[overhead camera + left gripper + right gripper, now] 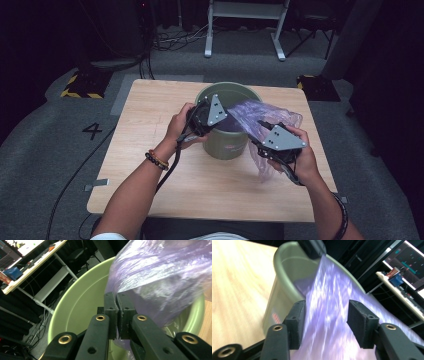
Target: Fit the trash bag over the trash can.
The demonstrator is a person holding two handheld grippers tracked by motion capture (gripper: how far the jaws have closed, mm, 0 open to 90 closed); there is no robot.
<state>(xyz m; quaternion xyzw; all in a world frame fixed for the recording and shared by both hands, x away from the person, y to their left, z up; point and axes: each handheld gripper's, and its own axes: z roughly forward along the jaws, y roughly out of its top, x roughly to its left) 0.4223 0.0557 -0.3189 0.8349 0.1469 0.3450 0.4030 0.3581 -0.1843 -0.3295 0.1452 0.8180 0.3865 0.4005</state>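
Note:
A pale green bucket (227, 146) stands in the middle of a wooden table (150, 165). A thin purple plastic bag (267, 120) stretches from the bucket's mouth out over its right side. My left gripper (226, 119) is at the bucket's rim, and in the left gripper view its jaws (117, 303) are shut on an edge of the bag (162, 277) above the bucket's inside (82, 302). My right gripper (261, 129) is to the right of the bucket. Its jaws (325, 315) stand open with the bag (329, 287) running loosely between them.
The table's right edge (320, 150) lies close behind my right hand. Beyond the table are grey floor, a white desk frame (245, 30) and cables (170, 40). A black and yellow marked block (82, 82) sits at the far left of the floor.

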